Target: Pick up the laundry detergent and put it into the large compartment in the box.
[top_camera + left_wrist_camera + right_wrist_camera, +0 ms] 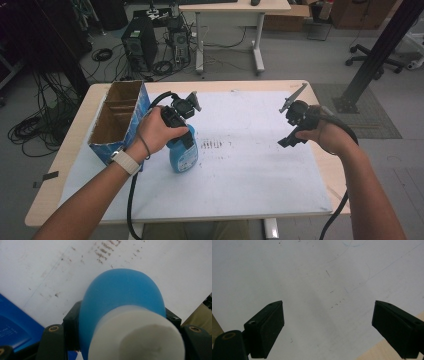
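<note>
While the left gripper pinches one blue bottle, the right gripper has its jaws spread, empty.

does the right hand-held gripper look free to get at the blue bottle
Probably yes: the right hand-held gripper is open and empty, with bare white sheet up to the blue bottle, which the left hand-held gripper clamps.

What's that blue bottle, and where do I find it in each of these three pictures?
High view: the blue bottle stands left of centre on the white sheet, clamped by the left gripper.
Left gripper view: it is at bottom centre, white cap nearest.
Right gripper view: not in this picture.
Shared landmark: the white sheet.
</note>
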`<state>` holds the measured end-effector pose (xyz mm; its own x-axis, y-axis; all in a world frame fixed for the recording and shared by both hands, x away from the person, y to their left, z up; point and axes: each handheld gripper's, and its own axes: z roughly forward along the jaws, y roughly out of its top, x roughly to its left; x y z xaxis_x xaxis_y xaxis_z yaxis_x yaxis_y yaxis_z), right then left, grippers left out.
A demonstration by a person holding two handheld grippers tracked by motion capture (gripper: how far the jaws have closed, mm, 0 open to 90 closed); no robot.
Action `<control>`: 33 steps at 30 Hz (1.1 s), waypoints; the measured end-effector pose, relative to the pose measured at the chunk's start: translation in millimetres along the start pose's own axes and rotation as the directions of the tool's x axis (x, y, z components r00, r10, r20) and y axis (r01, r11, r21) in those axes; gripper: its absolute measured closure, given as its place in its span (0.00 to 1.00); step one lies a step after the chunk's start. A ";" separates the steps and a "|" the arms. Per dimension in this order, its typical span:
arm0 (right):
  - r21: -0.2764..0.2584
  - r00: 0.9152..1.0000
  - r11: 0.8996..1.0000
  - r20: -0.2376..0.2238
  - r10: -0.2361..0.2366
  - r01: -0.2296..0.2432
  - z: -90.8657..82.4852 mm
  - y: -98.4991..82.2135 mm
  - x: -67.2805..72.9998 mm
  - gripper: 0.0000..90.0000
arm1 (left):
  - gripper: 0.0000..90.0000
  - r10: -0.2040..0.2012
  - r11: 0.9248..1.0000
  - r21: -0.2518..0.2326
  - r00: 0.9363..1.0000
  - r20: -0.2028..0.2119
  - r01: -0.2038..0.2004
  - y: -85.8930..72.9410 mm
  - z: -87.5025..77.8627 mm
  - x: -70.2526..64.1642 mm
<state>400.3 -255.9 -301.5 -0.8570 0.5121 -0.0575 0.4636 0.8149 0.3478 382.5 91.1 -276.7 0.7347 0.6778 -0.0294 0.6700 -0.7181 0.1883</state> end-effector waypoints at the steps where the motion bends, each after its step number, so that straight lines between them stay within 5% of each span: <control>1: 0.000 1.000 1.000 0.002 0.000 0.000 -0.4 0.0 0.2 0.12 | 0.41 -0.003 1.000 0.000 1.000 -0.001 0.003 -0.4 -1.8 0.0; 33: -0.019 1.000 1.000 0.008 -0.010 0.011 -4.5 1.0 6.8 0.12 | 0.41 -0.137 0.991 0.000 0.990 -0.038 0.137 -9.4 -64.0 2.9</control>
<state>393.9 -252.8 -297.4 -0.8600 0.5056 -0.0684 0.4501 0.8150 0.3648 371.6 109.9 -215.7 0.6314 0.7752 -0.0176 0.7643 -0.6184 0.1826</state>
